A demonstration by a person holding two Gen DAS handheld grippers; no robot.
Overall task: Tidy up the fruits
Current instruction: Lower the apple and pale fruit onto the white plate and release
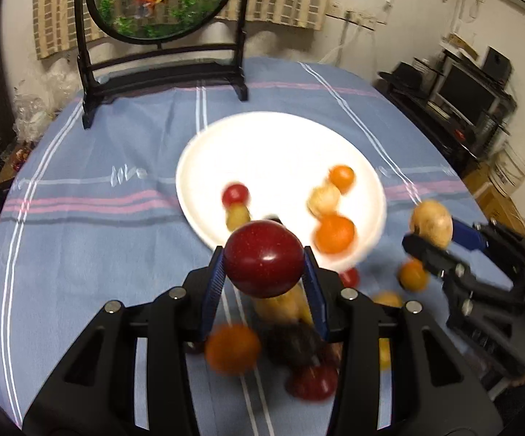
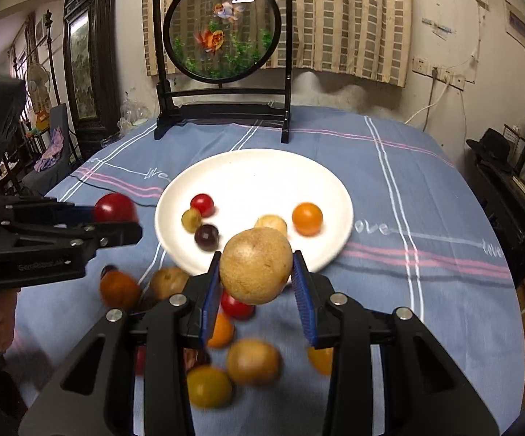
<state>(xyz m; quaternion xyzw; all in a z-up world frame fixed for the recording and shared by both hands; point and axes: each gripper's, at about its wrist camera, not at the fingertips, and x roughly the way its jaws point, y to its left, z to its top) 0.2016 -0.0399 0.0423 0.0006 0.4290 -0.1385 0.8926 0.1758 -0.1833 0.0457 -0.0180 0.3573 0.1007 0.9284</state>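
My left gripper (image 1: 264,267) is shut on a dark red round fruit (image 1: 264,258) and holds it above the near rim of the white plate (image 1: 262,145). My right gripper (image 2: 257,272) is shut on a tan round fruit (image 2: 255,265) just before the plate (image 2: 262,170). In the right wrist view the left gripper (image 2: 117,225) shows at left with the red fruit (image 2: 114,208). In the left wrist view the right gripper (image 1: 430,234) shows at right with the tan fruit (image 1: 431,222). Several small fruits lie on the plate: red (image 2: 202,204), orange (image 2: 307,218), dark (image 2: 206,237). Several loose fruits lie on the cloth under the grippers.
A blue striped tablecloth (image 2: 407,200) covers the round table. A black stand with a round goldfish panel (image 2: 222,32) stands at the far edge behind the plate. Shelves with a monitor (image 1: 465,94) stand to the right of the table.
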